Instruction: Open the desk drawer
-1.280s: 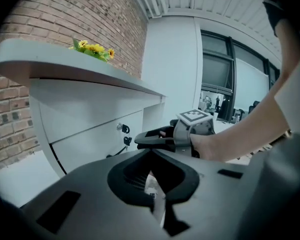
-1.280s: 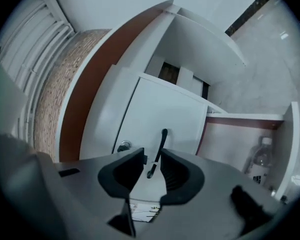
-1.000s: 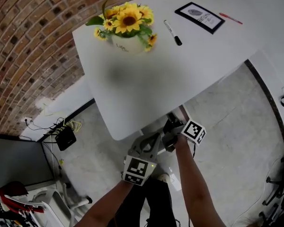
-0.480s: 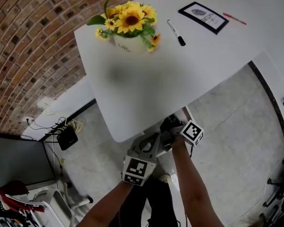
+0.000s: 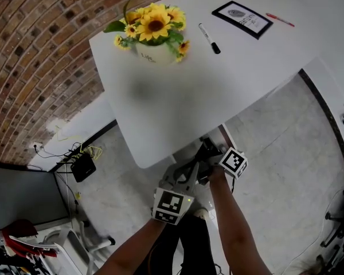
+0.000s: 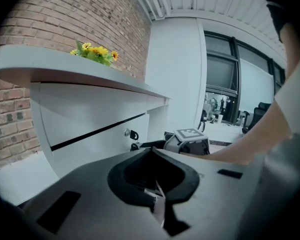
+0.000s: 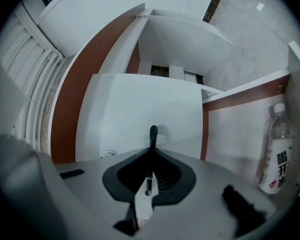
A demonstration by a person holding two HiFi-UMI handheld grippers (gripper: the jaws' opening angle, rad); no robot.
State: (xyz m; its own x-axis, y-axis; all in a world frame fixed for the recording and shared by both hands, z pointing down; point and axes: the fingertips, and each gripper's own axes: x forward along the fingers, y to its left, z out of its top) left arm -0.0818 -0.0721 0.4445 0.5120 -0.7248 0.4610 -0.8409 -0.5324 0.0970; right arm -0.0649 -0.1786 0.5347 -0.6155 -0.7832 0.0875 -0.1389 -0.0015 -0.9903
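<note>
Pinches the black key [image 7: 153, 132] between the fingers of the right gripper [image 7: 151, 148], just closed nearly together, at the front of the white drawer [image 7: 125, 114] under the tabletop [image 5: 189, 96]. Holds the fingers of the left gripper [image 6: 151, 150] pressed together on nothing, near that drawer. Shows Chinese characters, too blurred to read, on the bottle [image 7: 277, 149] label.

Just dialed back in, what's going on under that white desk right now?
A person works below the white desk with a gripper in each hand. The right gripper faces the drawer front, and its jaws have just closed on what looks like a black key sticking out of it. The left gripper hangs beside it, jaws together with nothing between them. The drawer front does not look pulled out yet.
</note>
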